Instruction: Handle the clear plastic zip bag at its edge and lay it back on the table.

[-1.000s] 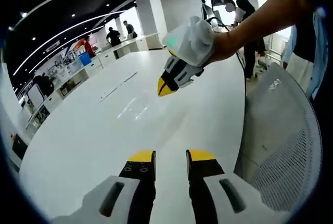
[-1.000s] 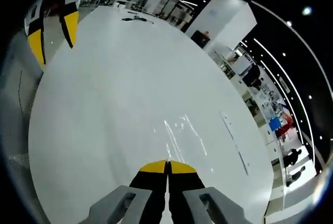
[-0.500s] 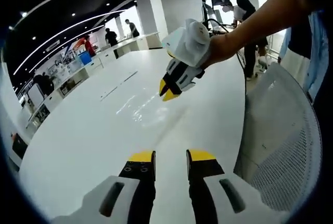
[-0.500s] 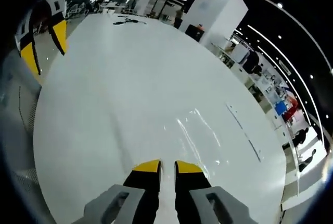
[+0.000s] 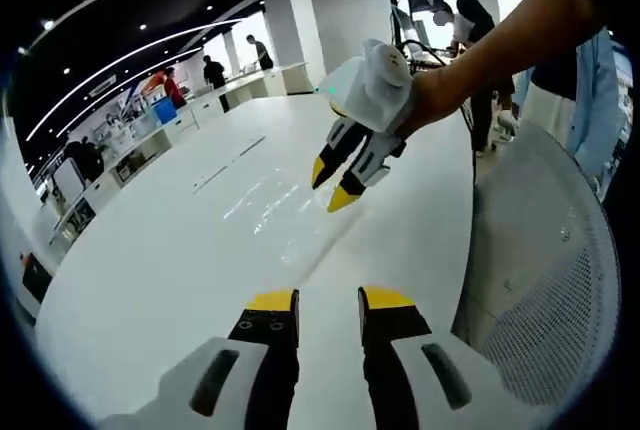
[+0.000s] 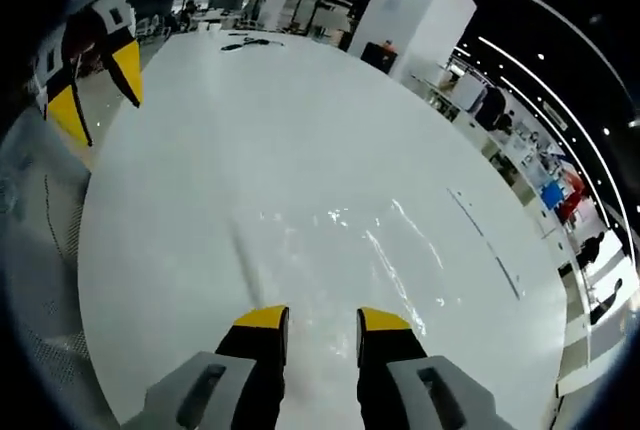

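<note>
The white table (image 5: 170, 250) takes up most of both views, glossy and wide, with a mesh chair back (image 5: 545, 280) along the right edge of the left gripper view. On the table lies the clear plastic zip bag (image 6: 385, 250), flat, at lower centre of the right gripper view just ahead of the jaws; its outline is hard to trace and shows mostly as bright creases and glare — in the left gripper view the same glints (image 5: 285, 225) sit at mid-frame, below the other tool.

The right gripper (image 6: 322, 318) hangs over the bag with its yellow tips apart and nothing between them; from the left gripper view it (image 5: 337, 182) comes in at upper centre, held by a bare forearm, jaws splayed. The left gripper (image 5: 328, 300) is at the bottom of its view, tips apart and empty, well short of the bag.

The risk from here, as I judge it: the film is nearly invisible and light, so a tip brushing it on the way off could drag or flip an edge, leaving it folded rather than flat.

Against a second ago, the right jaws were pressed together; half a second ago a narrow gap had opened, and now they stand wide — the bag looks released.
</note>
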